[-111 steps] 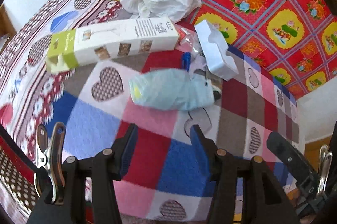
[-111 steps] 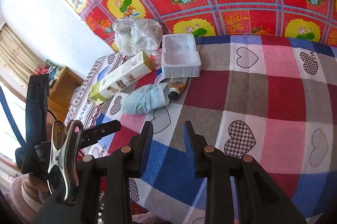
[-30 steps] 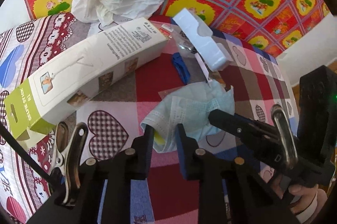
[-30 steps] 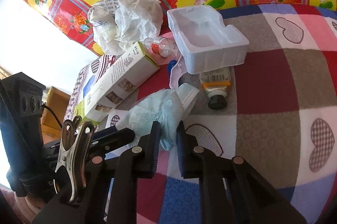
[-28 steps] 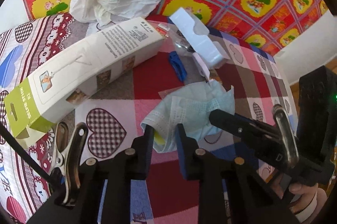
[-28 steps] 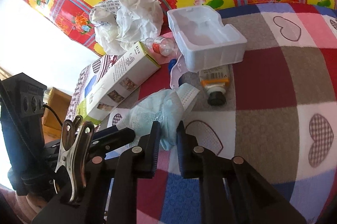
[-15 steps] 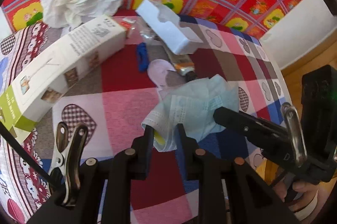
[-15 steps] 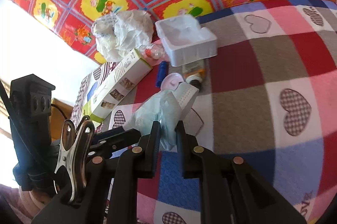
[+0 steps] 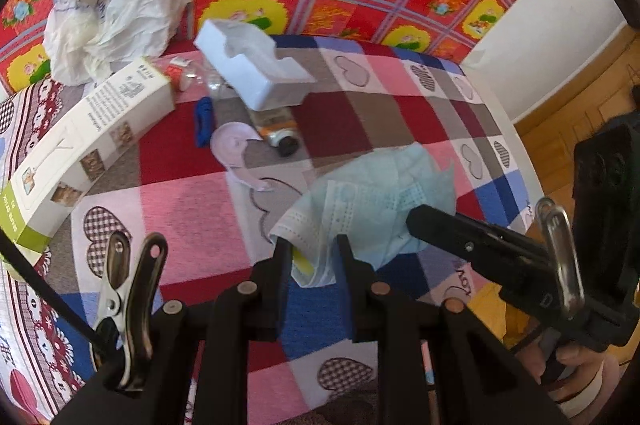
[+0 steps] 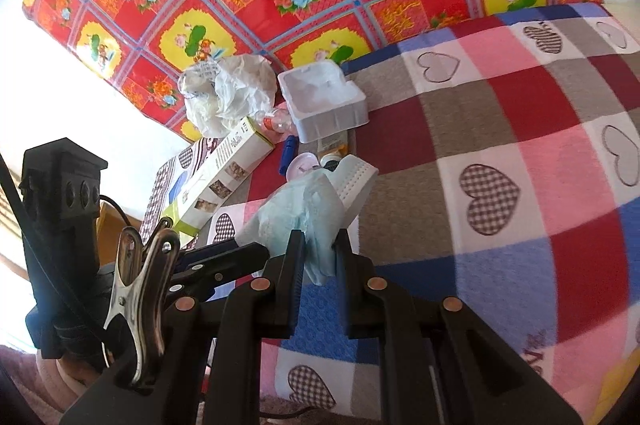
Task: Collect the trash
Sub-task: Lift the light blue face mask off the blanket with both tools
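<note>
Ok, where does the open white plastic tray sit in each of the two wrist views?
Left wrist: the open white plastic tray is upper left of centre, tilted, right of the long white and green cardboard box.
Right wrist: the tray is just left of centre, in the upper half, opening up.
Shared landmark: the crumpled white plastic bag, left of the tray in both.

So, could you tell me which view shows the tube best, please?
The left wrist view: the tube lies in full sight, black cap toward the camera. In the right wrist view the tray and mask hide most of it.
</note>
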Motion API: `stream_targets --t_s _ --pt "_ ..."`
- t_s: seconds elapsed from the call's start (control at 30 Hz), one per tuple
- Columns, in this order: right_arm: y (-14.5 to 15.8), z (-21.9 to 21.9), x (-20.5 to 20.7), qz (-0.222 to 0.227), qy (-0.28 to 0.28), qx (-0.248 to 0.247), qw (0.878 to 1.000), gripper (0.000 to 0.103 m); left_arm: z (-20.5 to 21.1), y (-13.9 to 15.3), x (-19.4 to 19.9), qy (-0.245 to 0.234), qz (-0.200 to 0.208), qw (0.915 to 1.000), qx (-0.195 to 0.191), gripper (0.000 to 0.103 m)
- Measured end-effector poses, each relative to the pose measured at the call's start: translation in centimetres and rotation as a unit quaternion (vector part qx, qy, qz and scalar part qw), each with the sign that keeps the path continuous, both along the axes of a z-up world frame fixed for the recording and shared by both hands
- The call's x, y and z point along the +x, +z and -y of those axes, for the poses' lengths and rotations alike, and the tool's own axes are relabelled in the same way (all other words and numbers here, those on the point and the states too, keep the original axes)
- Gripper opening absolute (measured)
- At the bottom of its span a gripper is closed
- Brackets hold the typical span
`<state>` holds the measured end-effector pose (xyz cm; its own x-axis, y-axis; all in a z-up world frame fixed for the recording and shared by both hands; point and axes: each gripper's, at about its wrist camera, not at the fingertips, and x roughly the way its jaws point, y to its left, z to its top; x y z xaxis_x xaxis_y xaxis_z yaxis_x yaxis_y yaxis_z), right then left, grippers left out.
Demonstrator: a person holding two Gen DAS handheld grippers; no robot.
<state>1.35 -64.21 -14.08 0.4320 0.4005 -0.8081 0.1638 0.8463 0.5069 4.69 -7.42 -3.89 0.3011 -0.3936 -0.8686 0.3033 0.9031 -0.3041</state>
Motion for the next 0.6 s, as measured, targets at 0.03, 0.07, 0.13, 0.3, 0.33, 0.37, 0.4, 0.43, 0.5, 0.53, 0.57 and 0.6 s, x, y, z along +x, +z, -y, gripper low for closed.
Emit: stream_targets --t_s 0.03,0.07,0.13,0.3,0.33,0.37,0.4,0.43,0.5,0.53,0.57,0.6 --pt "0.2 0.2 -0.2 0.001 -0.002 -0.001 1.0 0.016 0.3 0.1 -0.2 -0.002 0.001 1.0 0.0 0.021" --pt "0.3 0.5 -0.4 0.002 -0.003 -0.002 1.0 0.016 0.9 0.3 -0.4 -0.006 0.002 1.0 0.0 0.021" --pt "0.8 1.4 -1.1 0.004 -0.01 -0.003 1.0 0.016 1.6 0.5 -0.7 -0.011 0.004 0.9999 0.0 0.021" --pt "1.8 3.4 -2.8 0.01 -0.025 -0.008 1.0 0.016 4.3 1.2 -1.5 -0.027 0.008 0.9996 -0.004 0.021" --pt "1.9 3.8 -3.1 0.012 -0.028 -0.008 1.0 0.016 4.7 1.3 -1.6 -0.03 0.008 0.9995 -0.004 0.021" --pt "2.2 4.3 -3.5 0.013 -0.032 -0.01 0.999 0.016 5.4 1.4 -1.8 -0.035 0.009 0.9994 -0.003 0.021" --pt "2.3 4.7 -3.8 0.013 -0.035 -0.011 0.999 0.016 6.0 1.5 -2.0 -0.039 0.01 0.9992 -0.004 0.021" --pt "2.5 5.2 -4.2 0.013 -0.039 -0.012 0.999 0.016 6.5 1.6 -2.2 -0.042 0.011 0.999 -0.004 0.021" --pt "2.7 6.2 -4.8 0.014 -0.048 -0.013 0.999 0.016 7.7 1.7 -2.6 -0.05 0.013 0.9986 -0.004 0.021" --pt "2.9 6.8 -5.3 0.014 -0.052 -0.015 0.998 0.016 8.2 1.8 -2.8 -0.054 0.013 0.9984 -0.004 0.021" --pt "3.1 7.3 -5.6 0.015 -0.055 -0.016 0.998 0.016 8.9 1.9 -3.0 -0.058 0.014 0.9982 -0.004 0.021" --pt "3.2 7.6 -5.9 0.016 -0.058 -0.017 0.998 0.016 9.3 1.9 -3.1 -0.061 0.014 0.998 -0.004 0.021"
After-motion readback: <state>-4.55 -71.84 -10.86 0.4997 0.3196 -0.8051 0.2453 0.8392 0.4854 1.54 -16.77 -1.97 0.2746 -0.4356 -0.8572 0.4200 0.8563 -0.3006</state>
